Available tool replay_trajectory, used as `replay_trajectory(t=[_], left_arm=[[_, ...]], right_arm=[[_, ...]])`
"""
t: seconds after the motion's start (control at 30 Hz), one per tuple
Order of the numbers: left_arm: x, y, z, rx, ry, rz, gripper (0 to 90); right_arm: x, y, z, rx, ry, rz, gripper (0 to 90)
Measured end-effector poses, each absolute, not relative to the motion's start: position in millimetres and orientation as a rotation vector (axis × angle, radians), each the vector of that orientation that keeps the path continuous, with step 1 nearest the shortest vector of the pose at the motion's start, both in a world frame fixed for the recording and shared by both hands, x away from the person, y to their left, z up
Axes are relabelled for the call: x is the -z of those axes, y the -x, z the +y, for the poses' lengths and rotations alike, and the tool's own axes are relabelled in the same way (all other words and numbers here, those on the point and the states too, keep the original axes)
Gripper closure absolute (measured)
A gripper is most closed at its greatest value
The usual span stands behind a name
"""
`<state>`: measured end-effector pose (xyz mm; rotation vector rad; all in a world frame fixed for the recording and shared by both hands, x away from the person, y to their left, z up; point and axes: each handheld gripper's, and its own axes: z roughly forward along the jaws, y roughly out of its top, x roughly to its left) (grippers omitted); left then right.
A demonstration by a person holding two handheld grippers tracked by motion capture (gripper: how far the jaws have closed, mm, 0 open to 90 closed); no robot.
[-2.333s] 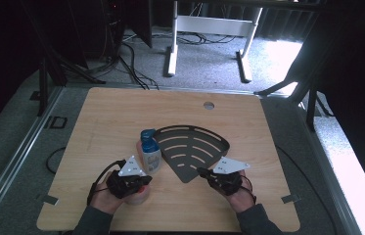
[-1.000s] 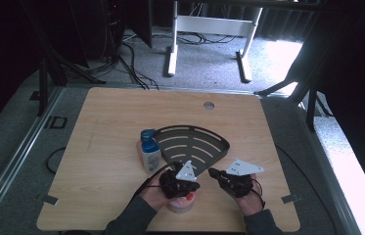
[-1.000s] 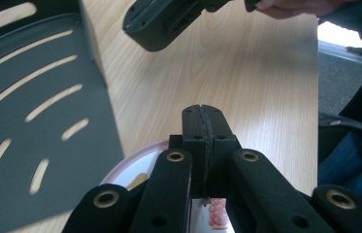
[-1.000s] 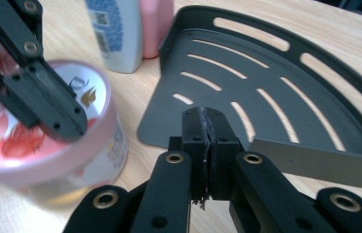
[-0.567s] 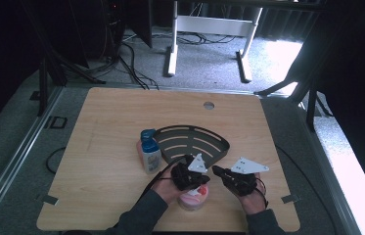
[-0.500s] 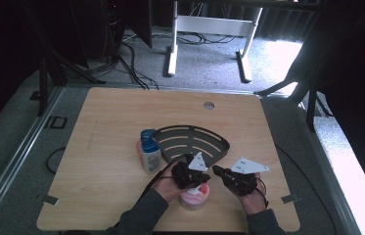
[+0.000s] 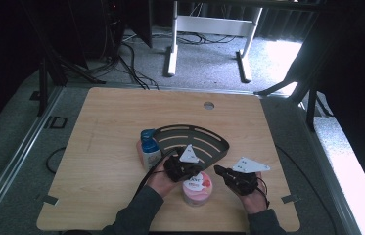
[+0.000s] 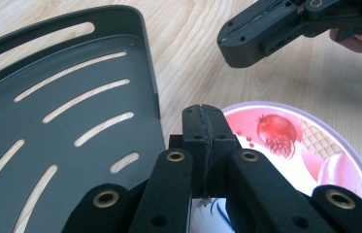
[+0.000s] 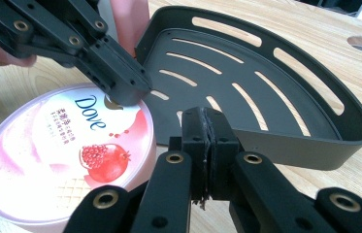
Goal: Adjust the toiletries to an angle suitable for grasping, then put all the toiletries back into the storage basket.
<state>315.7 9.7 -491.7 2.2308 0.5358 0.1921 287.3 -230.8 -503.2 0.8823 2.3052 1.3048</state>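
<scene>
Both your jaws are shut, empty. Left gripper (image 7: pixel 192 171) rests on the tub's (image 7: pixel 197 188) slick lid beside the rack (image 7: pixel 190 139); grip its stiff sides.

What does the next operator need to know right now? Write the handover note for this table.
Left gripper: shut, holding nothing, its tip over the lid of the pink Dove tub at its label end; contact can't be confirmed.
Right gripper: shut, holding nothing, low over the table between the tub and the dark slotted corner shelf.
Things: the tub stands on the table just in front of the shelf's pointed corner. A blue-capped bottle stands against the shelf's left side.
Done: nothing is in the shelf yet.
Left: probably putting the tub, and perhaps the bottle, into the shelf.
</scene>
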Motion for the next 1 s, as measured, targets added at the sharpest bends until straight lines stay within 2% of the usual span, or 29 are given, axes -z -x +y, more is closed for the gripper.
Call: replay_trajectory(t=[0.13,0.2,0.57,0.63,0.8,0.93,1.0], left_arm=[[492,-313,16,-0.192,-2.227,0.544,89.0],[492,-307,24,-0.197,-2.211,0.532,81.0],[492,-297,55,-0.219,-2.16,0.566,68.4],[493,-297,58,-0.209,-2.159,0.572,63.0],[498,-294,63,-0.199,-2.16,0.575,56.6],[500,-293,68,-0.193,-2.148,0.578,54.6],[501,-292,71,-0.19,-2.14,0.582,53.1]], right_arm=[[504,-288,-230,-1.305,-0.885,2.315,85.6],[504,-287,-230,-1.305,-0.883,2.317,84.9],[505,-286,-235,-1.333,-0.915,2.305,78.1],[507,-285,-236,-1.332,-0.927,2.307,75.2],[510,-284,-242,-1.316,-0.95,2.299,67.2],[511,-284,-247,-1.31,-0.975,2.293,60.0],[511,-284,-249,-1.308,-0.973,2.298,59.1]])
